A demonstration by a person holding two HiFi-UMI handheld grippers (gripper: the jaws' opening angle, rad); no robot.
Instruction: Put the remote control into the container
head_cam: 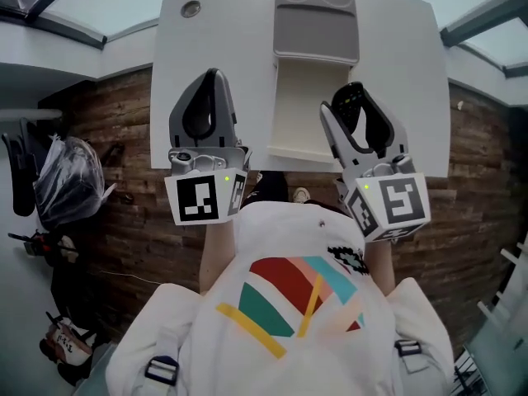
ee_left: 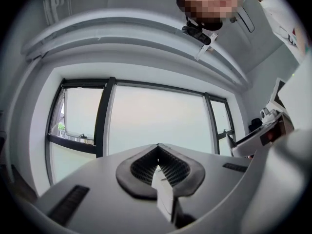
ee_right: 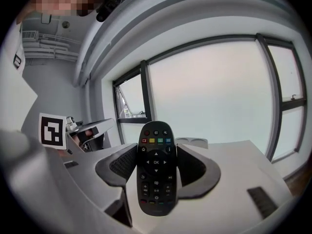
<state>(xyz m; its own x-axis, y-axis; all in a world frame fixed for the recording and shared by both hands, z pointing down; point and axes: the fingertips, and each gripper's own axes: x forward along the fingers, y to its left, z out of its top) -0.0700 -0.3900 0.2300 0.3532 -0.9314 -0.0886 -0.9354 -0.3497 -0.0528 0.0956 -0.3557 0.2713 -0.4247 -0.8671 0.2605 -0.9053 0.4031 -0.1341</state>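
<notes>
1 remote control (ee_right: 156,167) sits clamped in the half-open right hand-held gripper (ee_right: 157,154).

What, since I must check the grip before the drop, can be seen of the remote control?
The remote control is slim, black, round-ended, plastic-looking. A row of coloured buttons sits near its top, an OK ring below. It stands upright, buttons facing the camera, clamped by its sides between the right gripper's ribbed pads; nothing else touches it.

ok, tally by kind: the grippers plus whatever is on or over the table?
hand-held gripper: 2, left shut and empty, right shut on the remote
remote: 1
container: 1
Total: 4
</notes>
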